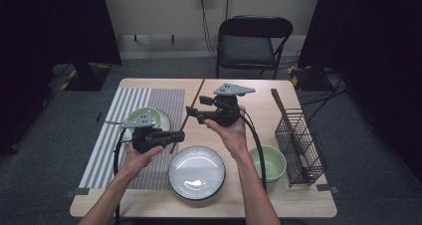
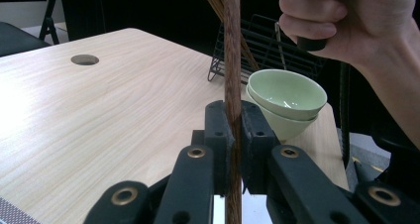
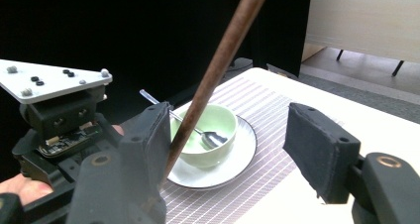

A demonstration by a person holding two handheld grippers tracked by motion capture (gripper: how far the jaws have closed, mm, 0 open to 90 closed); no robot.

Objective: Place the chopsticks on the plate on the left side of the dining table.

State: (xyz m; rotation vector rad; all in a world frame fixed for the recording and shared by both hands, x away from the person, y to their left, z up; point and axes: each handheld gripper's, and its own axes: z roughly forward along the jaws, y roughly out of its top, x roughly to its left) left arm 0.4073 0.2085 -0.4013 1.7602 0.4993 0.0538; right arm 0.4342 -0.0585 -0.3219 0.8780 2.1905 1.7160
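Left claw (image 2: 233,135) clamps the chopstick (image 2: 232,50); right claw (image 3: 228,149) stands wide open around it, so withdraw right claw clear without knocking it.

A staged recording room: black curtains (image 1: 54,21) flank a lone table (image 1: 149,205) on grey carpet, a folding chair (image 1: 251,38) beyond its far edge.

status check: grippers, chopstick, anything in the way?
Left gripper shut on chopstick. Right gripper open, chopstick by one of its fingers. Wire basket across table, white plate below.
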